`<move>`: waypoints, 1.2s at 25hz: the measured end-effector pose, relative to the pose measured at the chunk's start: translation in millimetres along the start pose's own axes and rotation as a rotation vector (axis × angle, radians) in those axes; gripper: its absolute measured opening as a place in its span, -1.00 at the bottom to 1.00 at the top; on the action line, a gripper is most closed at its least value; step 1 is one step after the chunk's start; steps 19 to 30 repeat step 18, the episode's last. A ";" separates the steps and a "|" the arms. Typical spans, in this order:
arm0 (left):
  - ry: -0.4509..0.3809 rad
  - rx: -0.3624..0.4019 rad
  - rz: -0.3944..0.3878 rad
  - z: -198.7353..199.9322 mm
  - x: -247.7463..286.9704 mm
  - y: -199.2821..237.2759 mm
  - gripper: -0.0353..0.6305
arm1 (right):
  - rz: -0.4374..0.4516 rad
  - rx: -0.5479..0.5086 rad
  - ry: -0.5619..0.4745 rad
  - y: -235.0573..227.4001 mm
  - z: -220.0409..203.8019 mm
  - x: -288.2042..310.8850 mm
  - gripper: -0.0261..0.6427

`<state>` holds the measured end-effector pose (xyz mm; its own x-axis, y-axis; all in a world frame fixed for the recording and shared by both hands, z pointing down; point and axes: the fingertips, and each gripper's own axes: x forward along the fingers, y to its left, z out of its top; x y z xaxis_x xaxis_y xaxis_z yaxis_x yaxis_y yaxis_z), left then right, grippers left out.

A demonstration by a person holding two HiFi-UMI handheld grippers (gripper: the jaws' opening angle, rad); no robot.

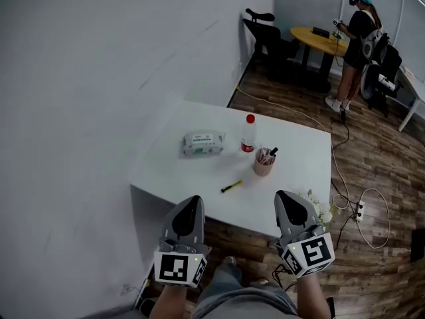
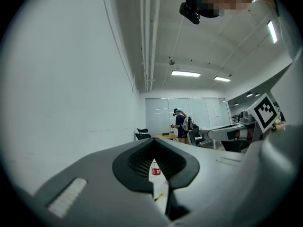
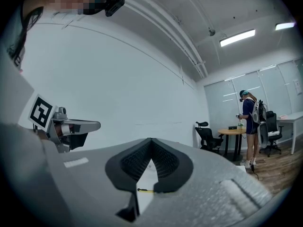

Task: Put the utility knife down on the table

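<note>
The yellow utility knife (image 1: 232, 186) lies flat on the white table (image 1: 295, 153), near its front edge, with nothing holding it. My left gripper (image 1: 192, 201) and right gripper (image 1: 284, 197) hover side by side just short of that edge, both shut and empty. The knife lies between and slightly beyond their tips. In the left gripper view a sliver of the knife (image 2: 159, 197) shows through the slit under the closed tips of the left gripper (image 2: 154, 141). The right gripper view shows the knife (image 3: 146, 190) below the closed tips of the right gripper (image 3: 150, 140).
On the table stand a pack of wipes (image 1: 202, 143), a red-capped bottle (image 1: 248, 133) and a cup of pens (image 1: 264, 161). A white wall runs along the left. A power strip (image 1: 359, 210) and cables lie on the floor at right. A person (image 1: 355, 42) stands far back.
</note>
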<state>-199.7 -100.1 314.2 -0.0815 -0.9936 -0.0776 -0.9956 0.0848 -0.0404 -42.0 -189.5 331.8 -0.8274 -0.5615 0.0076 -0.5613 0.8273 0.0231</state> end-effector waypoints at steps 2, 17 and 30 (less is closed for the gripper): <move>-0.004 0.002 -0.003 1.4 -4.5 -1.0 -0.83 | 0.002 0.000 -0.002 3.1 0.8 -1.8 -0.92; -0.043 0.013 -0.025 8.8 -8.1 -11.0 -0.83 | -0.007 -0.012 -0.021 9.6 9.4 -9.9 -0.92; -0.045 0.015 -0.025 9.5 -7.8 -12.1 -0.83 | -0.006 -0.013 -0.024 9.4 10.7 -10.1 -0.92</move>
